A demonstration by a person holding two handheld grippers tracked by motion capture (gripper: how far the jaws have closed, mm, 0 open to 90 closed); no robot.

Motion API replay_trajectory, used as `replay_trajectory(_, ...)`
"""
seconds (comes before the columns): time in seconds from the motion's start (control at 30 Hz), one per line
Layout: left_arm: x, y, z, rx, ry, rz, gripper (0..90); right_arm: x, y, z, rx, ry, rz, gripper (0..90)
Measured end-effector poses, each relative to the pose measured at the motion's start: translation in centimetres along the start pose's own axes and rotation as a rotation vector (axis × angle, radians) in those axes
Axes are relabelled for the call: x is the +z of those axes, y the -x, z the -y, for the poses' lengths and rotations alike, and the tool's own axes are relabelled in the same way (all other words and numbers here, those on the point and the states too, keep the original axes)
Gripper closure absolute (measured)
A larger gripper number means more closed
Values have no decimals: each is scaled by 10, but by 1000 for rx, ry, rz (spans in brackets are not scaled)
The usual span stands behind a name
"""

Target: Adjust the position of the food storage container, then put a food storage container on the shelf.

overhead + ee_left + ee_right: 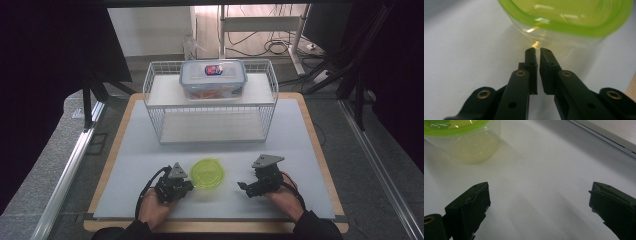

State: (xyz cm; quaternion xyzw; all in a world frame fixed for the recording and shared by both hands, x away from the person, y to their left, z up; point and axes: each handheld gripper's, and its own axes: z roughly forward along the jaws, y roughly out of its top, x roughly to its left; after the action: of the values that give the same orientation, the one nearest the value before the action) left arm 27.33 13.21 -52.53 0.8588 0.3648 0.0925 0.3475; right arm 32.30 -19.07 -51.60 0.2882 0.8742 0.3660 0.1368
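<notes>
Left gripper (537, 50) jaws nearly together, empty, just short of round green-lidded clear plastic tub (564, 20); right gripper (539, 197) spread wide, empty.

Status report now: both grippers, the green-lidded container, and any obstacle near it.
Left gripper nearly shut, empty, tips at green-lidded container. Right gripper open, empty, off to its side. Container upright on table, nothing blocking.

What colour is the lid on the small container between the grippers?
Translucent lime green lid; the left gripper view shows it best.
</notes>
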Motion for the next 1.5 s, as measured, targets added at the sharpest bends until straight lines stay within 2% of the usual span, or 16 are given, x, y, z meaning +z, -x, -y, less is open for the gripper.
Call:
replay_trajectory(0.07,-3,-3,1,-12,9,-1,788,0,0,0,3,2,-2,32)
replay_trajectory(0.17,-7,-4,4,-5,8,-17,670,0,0,0,4,3,-9,32)
replay_trajectory(0.27,-11,-6,6,10,9,-41,618,-1,0,0,6,6,-18,31)
replay_trajectory(0.33,-15,-8,8,23,26,-56,567,-1,0,-1,6,13,-30,30)
replay_trajectory(0.37,-19,-10,10,24,50,-62,500,-2,0,-1,9,20,-40,29)
replay_trajectory(0.5,-29,-15,16,5,107,-69,342,-3,0,-1,14,24,-52,26)
replay_trajectory(0.57,-32,-16,19,-18,123,-65,269,-3,0,-2,21,24,-61,24)
replay_trajectory(0.7,-36,-19,24,-40,149,-73,190,-2,-1,-2,10,22,-55,18)
replay_trajectory(0.8,-36,-20,26,-45,156,-97,113,-2,0,-2,21,24,-47,9)
replay_trajectory(1.0,-33,-20,28,-22,131,-94,82,-1,1,-5,34,31,-49,10)
replay_trajectory(1.27,-34,-19,32,-8,116,-103,78,-2,1,-20,24,54,-101,19)
replay_trajectory(1.37,-37,-21,36,-21,111,-105,77,1,5,-31,84,62,-121,24)
replay_trajectory(1.43,-38,-22,38,-28,109,-101,77,5,9,-35,146,73,-128,19)
replay_trajectory(1.5,-38,-23,40,-31,101,-100,77,10,12,-40,190,41,-135,22)
